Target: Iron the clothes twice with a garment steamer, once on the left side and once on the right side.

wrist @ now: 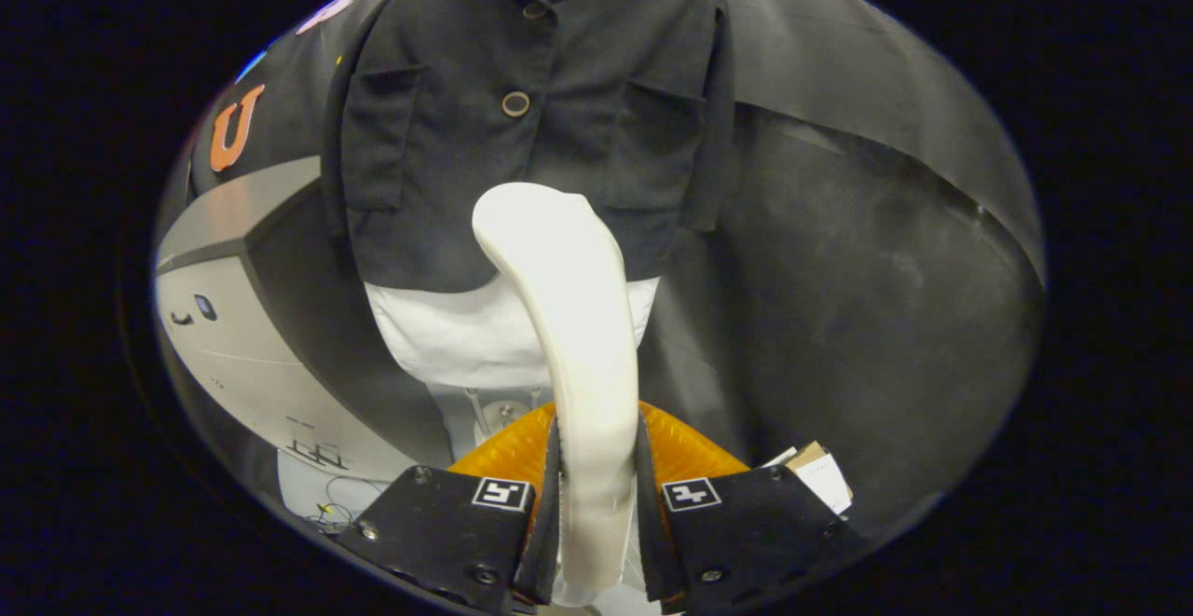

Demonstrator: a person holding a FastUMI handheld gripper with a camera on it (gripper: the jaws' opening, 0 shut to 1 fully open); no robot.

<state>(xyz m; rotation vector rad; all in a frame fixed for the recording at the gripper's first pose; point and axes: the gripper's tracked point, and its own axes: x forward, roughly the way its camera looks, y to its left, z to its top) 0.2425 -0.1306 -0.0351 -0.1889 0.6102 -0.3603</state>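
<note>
I have the gripper (597, 485) clamped on the steamer (569, 318), head near the jacket's (522, 113) lower middle; I judge both passes left.

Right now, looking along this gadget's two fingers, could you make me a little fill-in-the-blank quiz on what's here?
1. The gripper is shut on the white ____.
2. The steamer's head rests against a dark ____ with two chest pockets.
3. Under the jacket hangs a ____ garment.
4. The jacket's front is closed with round ____.

Missing words: garment steamer; jacket; white; buttons
</note>
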